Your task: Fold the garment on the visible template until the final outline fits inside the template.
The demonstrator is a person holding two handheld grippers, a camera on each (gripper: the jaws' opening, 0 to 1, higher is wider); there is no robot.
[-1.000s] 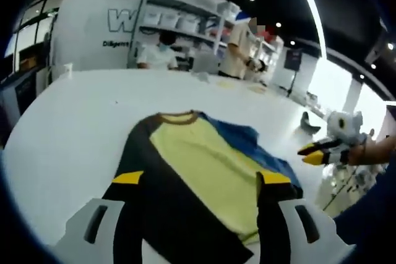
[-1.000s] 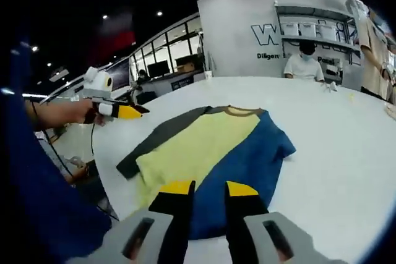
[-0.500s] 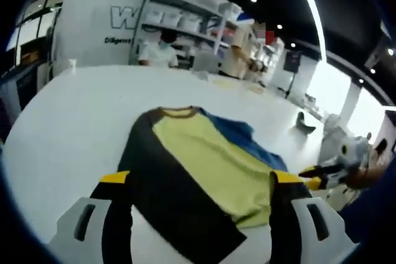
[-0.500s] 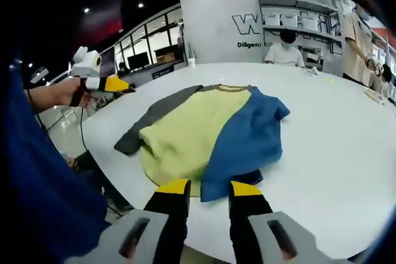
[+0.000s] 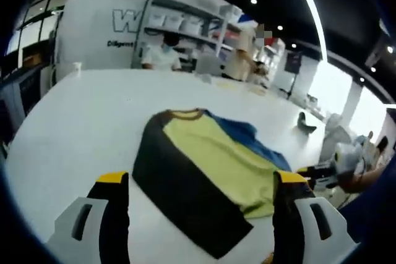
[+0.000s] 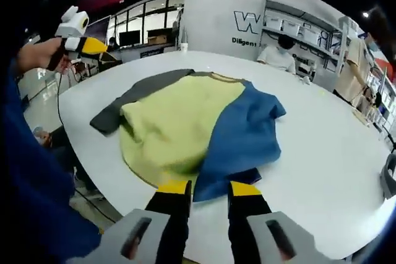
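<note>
Right gripper [image 6: 207, 188] hangs at 6 o'clock of its own view, its jaws a narrow gap apart and holding nothing, the yellow tips just over the near hem of the shirt [image 6: 198, 125]. Left gripper [image 5: 201, 180] has its jaws spread wide and empty, one to each side of the same shirt [image 5: 207, 168].

One shirt lies flat on the white table [image 6: 322, 153]: yellow front, blue at 3 o'clock, dark sleeve at 9 o'clock. Nothing lies on top of it.

Two people [image 5: 162, 54] are by the shelves [image 5: 185, 23] behind the table. On the wall [image 6: 216, 10], a large "W" shows; the smaller line beneath is too blurred to read.
</note>
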